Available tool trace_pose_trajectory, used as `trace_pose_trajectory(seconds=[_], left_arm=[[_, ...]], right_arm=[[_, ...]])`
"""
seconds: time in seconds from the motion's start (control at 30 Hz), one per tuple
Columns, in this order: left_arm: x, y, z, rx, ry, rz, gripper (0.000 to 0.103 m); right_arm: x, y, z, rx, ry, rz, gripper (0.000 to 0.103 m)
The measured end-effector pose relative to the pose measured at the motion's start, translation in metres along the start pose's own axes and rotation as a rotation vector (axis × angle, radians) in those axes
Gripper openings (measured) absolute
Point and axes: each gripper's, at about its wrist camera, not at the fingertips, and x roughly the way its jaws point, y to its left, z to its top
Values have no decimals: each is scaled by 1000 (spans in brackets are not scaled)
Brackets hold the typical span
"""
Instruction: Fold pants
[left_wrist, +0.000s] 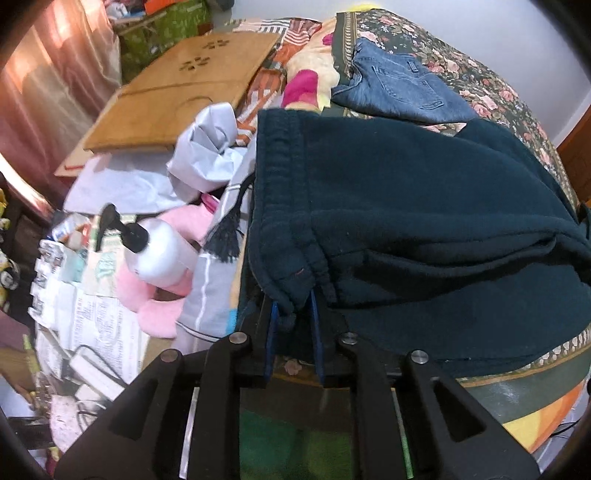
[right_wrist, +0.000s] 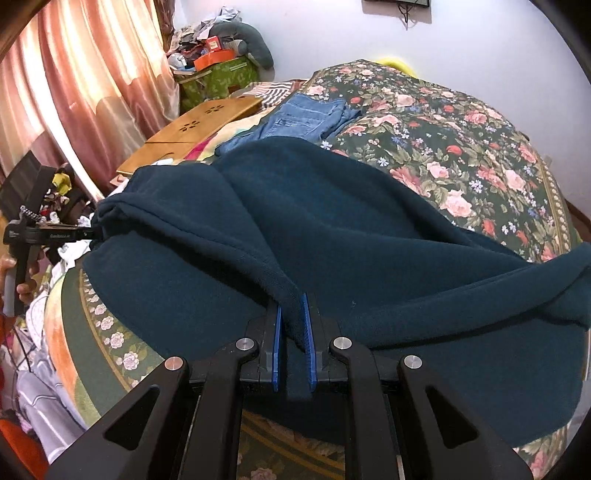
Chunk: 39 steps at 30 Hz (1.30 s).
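On floral bed (right_wrist: 443, 155), we had teal pants (right_wrist: 295, 221) half doubled over: left gripper (left_wrist: 293, 317) jaws clamped on waistband, right gripper (right_wrist: 293, 325) jaws clamped on fabric edge. Thin bites, we judged; thick fleece could slip, fold skewing.

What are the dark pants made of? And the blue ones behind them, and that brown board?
The dark pants look like thick fleece: a fuzzy, matte, nubby surface with soft rounded folds. The blue ones look like denim: faded blue weave, stitched seams and a patch pocket. The brown board looks like wood or bamboo: flat, stiff, tan and smooth, with flower-shaped holes cut through. Exactly which, I cannot tell.
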Motion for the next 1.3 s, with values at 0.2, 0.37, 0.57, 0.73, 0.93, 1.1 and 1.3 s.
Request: trace_pose_trajectory(seconds=[0.2, 0.37, 0.57, 0.73, 0.93, 1.1, 1.3], left_arm=[[-38, -4, 10, -27, -88, 54, 15], [-76, -26, 26, 2, -204, 43, 20], [-86, -75, 54, 77, -260, -15, 47], [-63, -127, 81, 113, -217, -102, 48], [-33, -197, 104, 210, -165, -123, 55], [-13, -246, 115, 296, -131, -131, 58], [9, -299, 113, 395, -100, -130, 62]], right_arm=[[-15, -10, 4, 14, 11, -16, 19], [-41, -38, 7, 68, -40, -78, 29], [-70, -79, 10, 137, -94, -179, 29], [-83, -125, 10, 211, -121, -263, 39], [-88, -190, 6, 311, -114, -340, 43], [-82, -246, 6, 404, -90, -376, 43], [-59, -304, 15, 562, -81, -365, 43]])
